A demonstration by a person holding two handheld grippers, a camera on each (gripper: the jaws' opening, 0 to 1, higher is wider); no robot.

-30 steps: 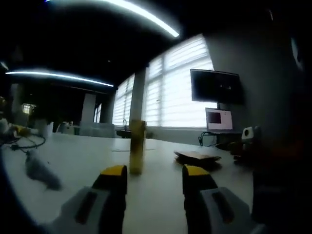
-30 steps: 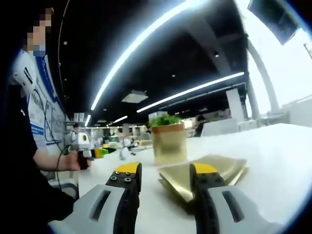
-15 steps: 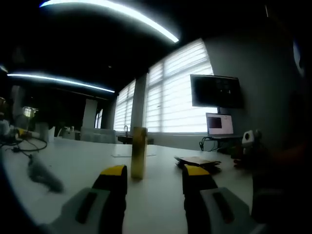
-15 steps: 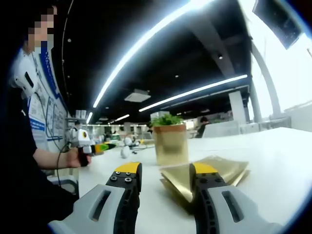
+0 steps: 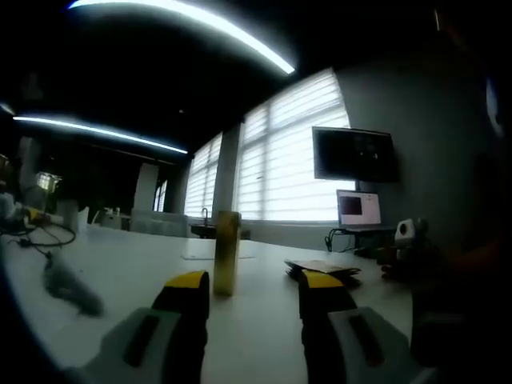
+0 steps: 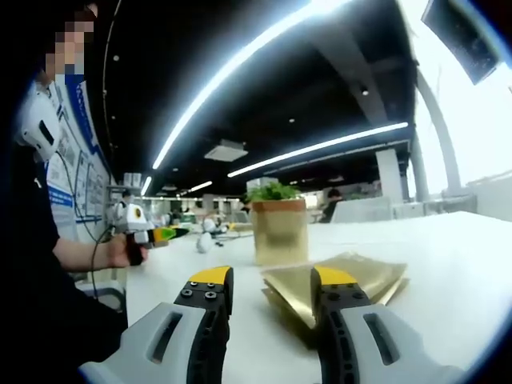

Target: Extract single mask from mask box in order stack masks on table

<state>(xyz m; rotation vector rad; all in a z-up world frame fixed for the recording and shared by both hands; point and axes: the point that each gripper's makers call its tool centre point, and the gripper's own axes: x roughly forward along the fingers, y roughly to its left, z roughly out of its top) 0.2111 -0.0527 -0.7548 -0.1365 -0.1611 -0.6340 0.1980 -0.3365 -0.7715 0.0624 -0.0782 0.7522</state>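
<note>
right gripper view: right gripper spread, empty, low over table near gold stack; left gripper spread too, box beyond. prob early, more pulls left.

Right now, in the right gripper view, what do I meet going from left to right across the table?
The left gripper held in the person's hand, then the gold mask box with green sticking out on top, then the stack of gold mask packets.

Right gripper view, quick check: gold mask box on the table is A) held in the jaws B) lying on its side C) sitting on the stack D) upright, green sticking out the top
D: the box stands upright on the table behind the stack, green at its top, both grippers open.
</note>
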